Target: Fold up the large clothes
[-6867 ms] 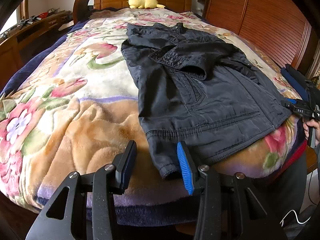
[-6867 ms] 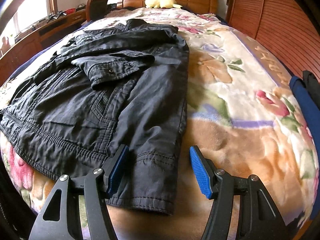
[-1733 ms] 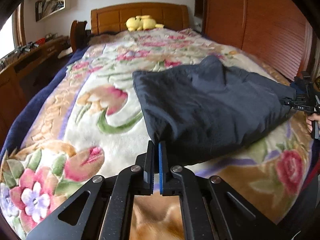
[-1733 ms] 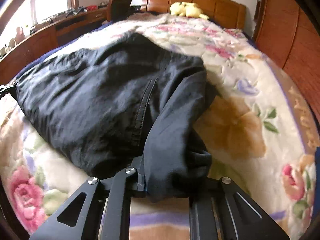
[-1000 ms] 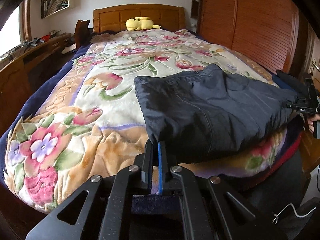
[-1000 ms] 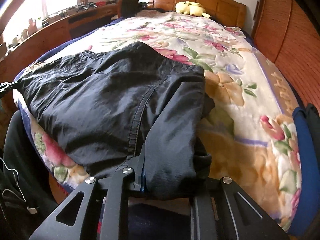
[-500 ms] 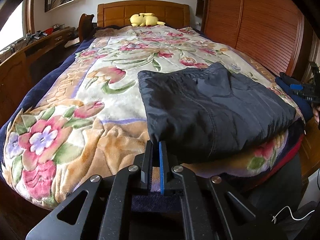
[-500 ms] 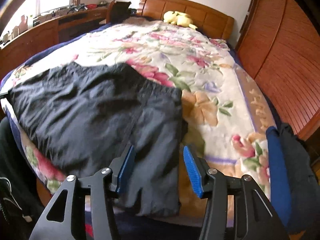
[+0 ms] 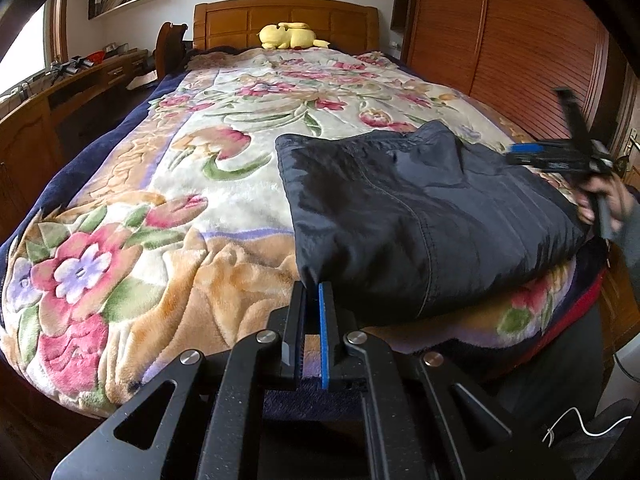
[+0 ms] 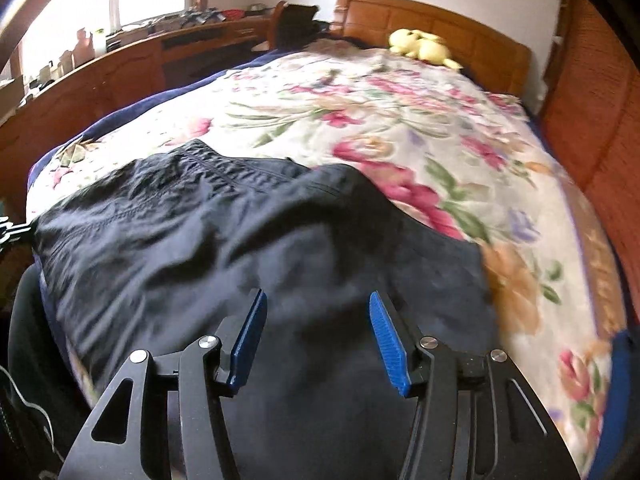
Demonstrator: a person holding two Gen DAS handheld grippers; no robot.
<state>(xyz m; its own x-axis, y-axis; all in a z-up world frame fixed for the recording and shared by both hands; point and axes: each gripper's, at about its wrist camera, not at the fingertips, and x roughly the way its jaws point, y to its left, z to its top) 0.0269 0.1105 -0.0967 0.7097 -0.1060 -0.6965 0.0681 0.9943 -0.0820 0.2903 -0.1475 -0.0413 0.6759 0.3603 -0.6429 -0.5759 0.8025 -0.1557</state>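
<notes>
— Jacket [image 9: 420, 208] corner on the right?
— I just let it go. My right gripper [image 10: 316, 340] is wide open above it, holding nothing.
— And the left?
— My left gripper [image 9: 313, 312] still pinches the near corner. The folded jacket lies on the near end of the bed [image 9: 224, 168].

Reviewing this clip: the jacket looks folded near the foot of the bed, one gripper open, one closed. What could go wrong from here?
1. The left gripper appears shut on the corner of the dark jacket; pulling back before the jaws open could drag the fold apart.
2. The jacket lies at the edge of the floral blanket, so a tug toward the person may slide it off.
3. The right gripper hangs open just over the fabric; its view is blurred, and it might snag the top layer.
</notes>
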